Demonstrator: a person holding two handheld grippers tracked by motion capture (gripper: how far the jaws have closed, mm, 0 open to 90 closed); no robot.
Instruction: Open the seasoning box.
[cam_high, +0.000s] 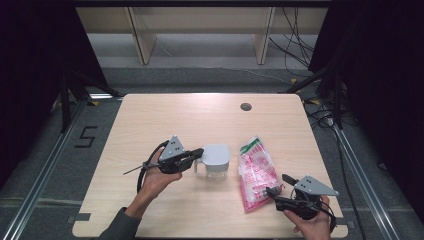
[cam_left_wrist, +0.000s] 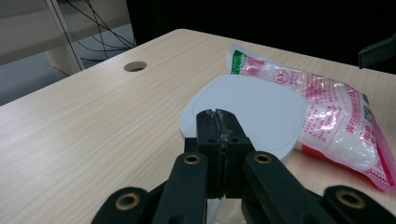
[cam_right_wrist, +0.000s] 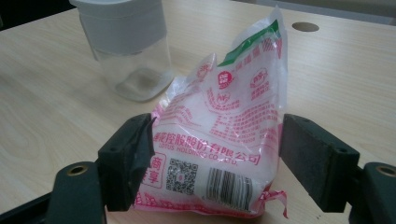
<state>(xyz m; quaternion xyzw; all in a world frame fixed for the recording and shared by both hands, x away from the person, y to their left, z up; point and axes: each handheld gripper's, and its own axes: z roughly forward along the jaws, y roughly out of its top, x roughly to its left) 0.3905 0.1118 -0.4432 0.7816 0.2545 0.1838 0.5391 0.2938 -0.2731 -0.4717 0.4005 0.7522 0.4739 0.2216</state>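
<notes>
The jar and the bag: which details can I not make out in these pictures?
- Jar handle: left gripper view, hidden behind the shut left gripper.
- Jar's contents: right gripper view, glass looks empty, uncertain.
- Bag small print: too small, blurred.
- Right gripper contact: left pad touches bag; right unclear.

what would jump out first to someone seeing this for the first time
The pink-and-white printed bag at the table's right front, standing between the right gripper's open jaws. Just left of it, a clear jar with a white lid, where the left gripper is shut at the lid's edge.
</notes>
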